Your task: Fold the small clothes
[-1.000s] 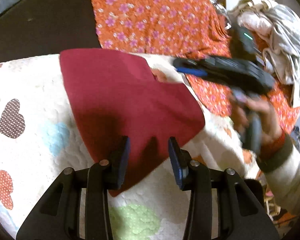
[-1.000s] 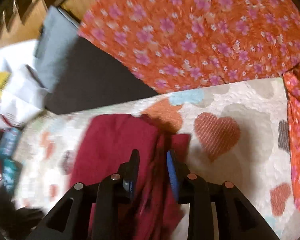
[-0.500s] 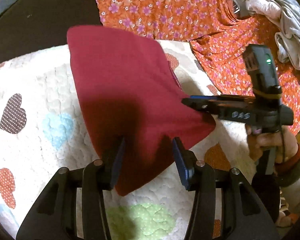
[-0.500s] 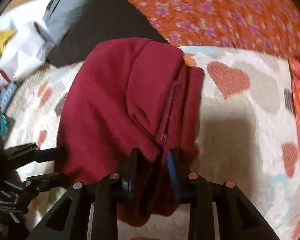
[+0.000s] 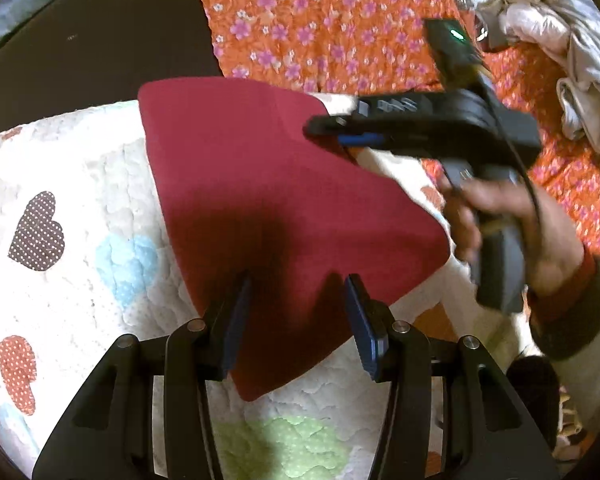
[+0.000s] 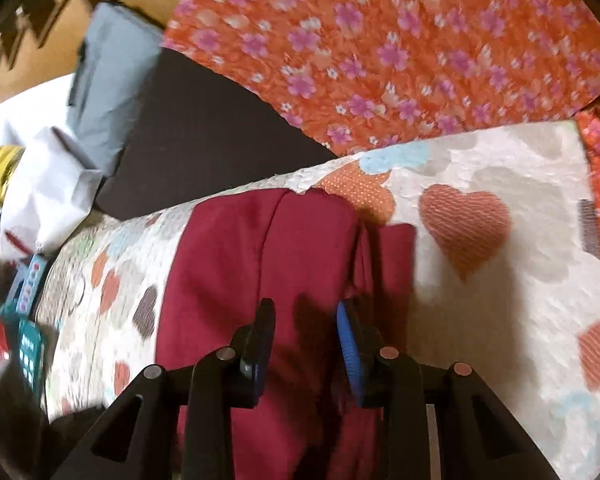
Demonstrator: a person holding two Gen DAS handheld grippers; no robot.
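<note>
At the bottom of the left wrist view, the left gripper (image 5: 296,312) is seen with its two blue-padded black fingers spread apart; nothing is held between them. Just past the fingertips, a folded dark red cloth garment (image 5: 276,200) is laid flat on a white quilted blanket with coloured heart patches (image 5: 80,200), its near corner reaching down between the fingers. Toward the right of that frame, the right gripper (image 5: 320,130) is held by a hand (image 5: 512,232) above the far right edge of the garment; its jaws are seen edge-on and blurred, so their state cannot be told there. Farther back, an orange fabric with pink flowers (image 5: 320,20) is spread across the top, and a heap of pale grey and cream clothes (image 5: 560,52) is piled at the upper right.

At the bottom of the right wrist view, the right gripper (image 6: 306,332) is shown with jaws parted and nothing between them, over the garment (image 6: 260,264), whose folded layers and a seam are seen at its right side. The blanket (image 6: 500,320) extends to the right. Beyond it, a dark mat (image 6: 204,136) and the flowered fabric (image 6: 400,40) fill the upper frame.
</note>
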